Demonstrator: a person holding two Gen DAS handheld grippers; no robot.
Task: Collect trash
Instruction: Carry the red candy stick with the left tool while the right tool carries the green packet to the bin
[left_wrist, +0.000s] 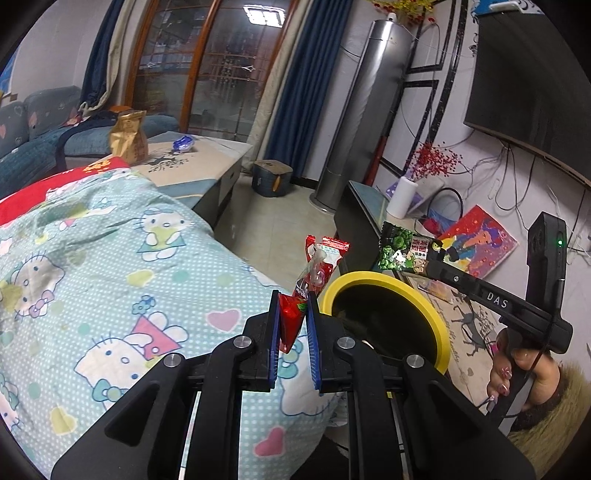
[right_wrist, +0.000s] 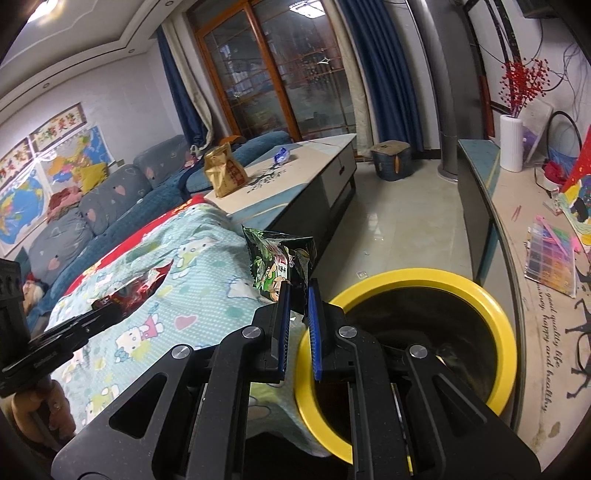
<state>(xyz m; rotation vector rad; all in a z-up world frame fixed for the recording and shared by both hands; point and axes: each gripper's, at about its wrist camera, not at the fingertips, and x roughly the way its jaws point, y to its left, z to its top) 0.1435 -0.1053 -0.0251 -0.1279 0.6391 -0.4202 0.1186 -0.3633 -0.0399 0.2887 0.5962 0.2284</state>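
Note:
My left gripper (left_wrist: 293, 301) is shut on a red snack wrapper (left_wrist: 314, 273) that sticks up between its blue pads, just left of a yellow-rimmed bin (left_wrist: 441, 321). My right gripper (right_wrist: 299, 290) is shut on a green snack wrapper (right_wrist: 277, 258), held left of the same yellow-rimmed bin (right_wrist: 495, 321). In the left wrist view the right gripper (left_wrist: 424, 264) reaches in from the right, carrying the green wrapper (left_wrist: 404, 253) above the bin's far rim. In the right wrist view the left gripper (right_wrist: 94, 315) shows at the left with the red wrapper (right_wrist: 142, 286).
A Hello Kitty quilt (left_wrist: 110, 277) covers the surface left of the bin. Behind it a coffee table (right_wrist: 314, 173) holds a gold bag (right_wrist: 225, 173) and a blue wrapper (right_wrist: 281, 155). A long cabinet (right_wrist: 535, 258) with clutter runs along the right. A hand (left_wrist: 517, 373) grips the right tool.

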